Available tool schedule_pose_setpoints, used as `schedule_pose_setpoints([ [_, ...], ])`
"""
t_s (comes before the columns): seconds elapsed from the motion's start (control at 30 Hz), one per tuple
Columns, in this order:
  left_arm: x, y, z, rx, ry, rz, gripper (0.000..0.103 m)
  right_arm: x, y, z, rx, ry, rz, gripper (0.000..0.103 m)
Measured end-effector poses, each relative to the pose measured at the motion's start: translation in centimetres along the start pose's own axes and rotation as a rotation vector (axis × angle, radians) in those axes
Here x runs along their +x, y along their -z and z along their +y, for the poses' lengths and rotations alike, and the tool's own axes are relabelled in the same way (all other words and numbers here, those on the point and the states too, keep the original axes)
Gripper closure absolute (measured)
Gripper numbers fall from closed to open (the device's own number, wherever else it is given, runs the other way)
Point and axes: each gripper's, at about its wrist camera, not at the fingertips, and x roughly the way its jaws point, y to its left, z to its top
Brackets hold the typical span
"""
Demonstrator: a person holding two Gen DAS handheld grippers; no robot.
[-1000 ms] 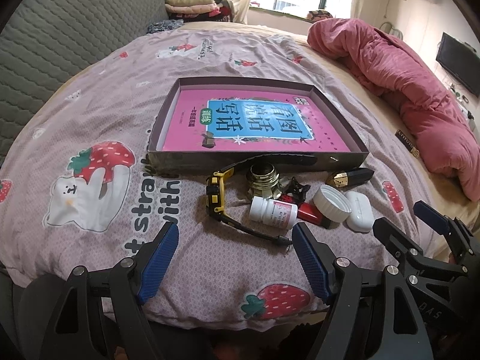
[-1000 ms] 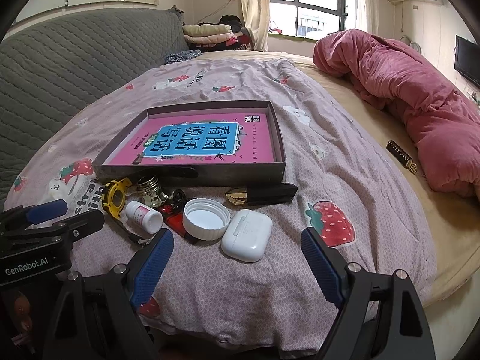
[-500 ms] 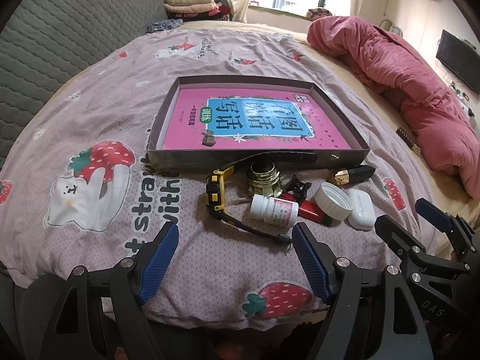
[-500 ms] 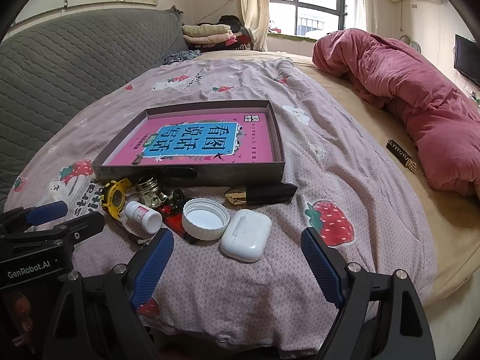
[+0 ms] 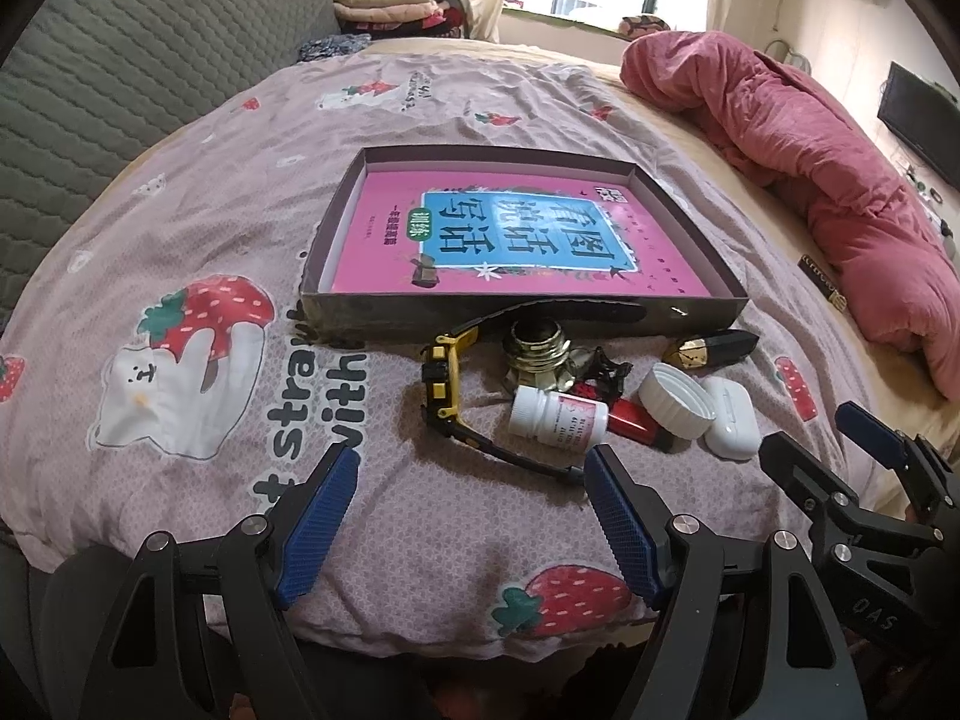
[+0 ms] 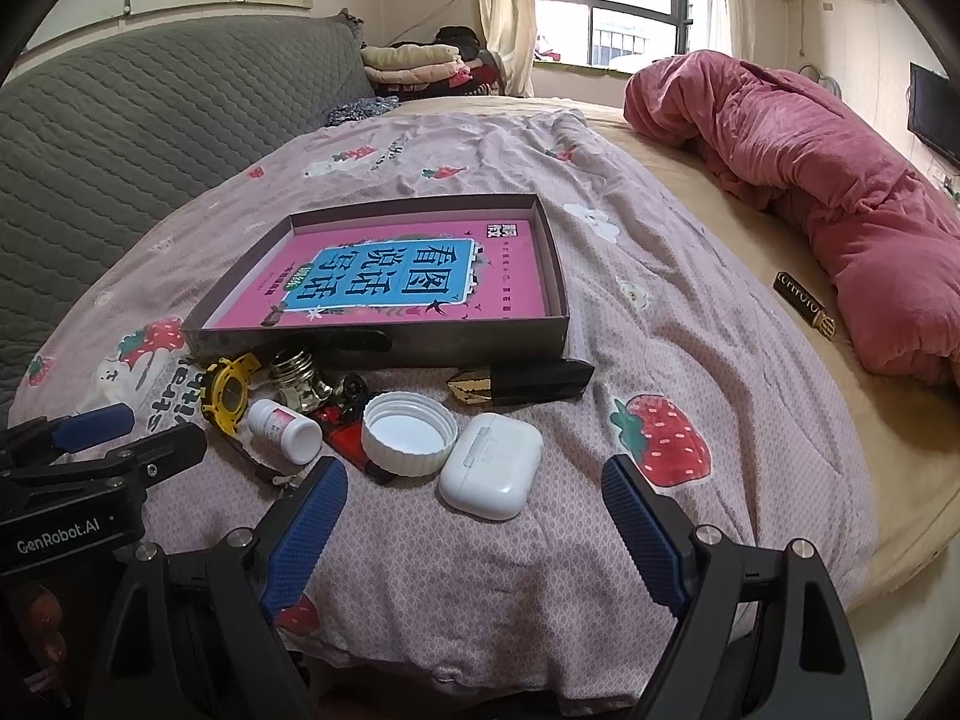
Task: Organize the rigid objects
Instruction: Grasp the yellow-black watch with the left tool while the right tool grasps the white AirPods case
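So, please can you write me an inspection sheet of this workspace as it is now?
Surface: bed cover with strawberry print, wrinkled.
Job's things: shallow box with a pink book lying flat inside; before its near wall lie a yellow watch, metal bulb base, small white bottle on its side, red item, white cap open side up, white earbud case, black and gold lipstick.
Clutter: dark case near the pink duvet.
Grippers: left tool open, empty; right tool open, empty.
Cables: nothing seen.
Surroundings: grey headboard, folded clothes, window, wall screen.
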Motion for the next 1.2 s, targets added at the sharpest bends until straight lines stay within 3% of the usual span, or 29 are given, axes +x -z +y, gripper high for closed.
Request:
schedule_pose_setpoints([
  [0.73, 4.3, -1.5, 3.0, -0.097, -0.037, 0.042, 0.024, 3.5, 0.6, -2.3, 0.101, 0.017, 0.098, 0.017],
  [1.2, 6.9, -2.1, 3.8, -0.140, -0.046, 0.081, 0.024, 6.9, 0.9, -1.4, 0.070, 0.081, 0.158, 0.017],
])
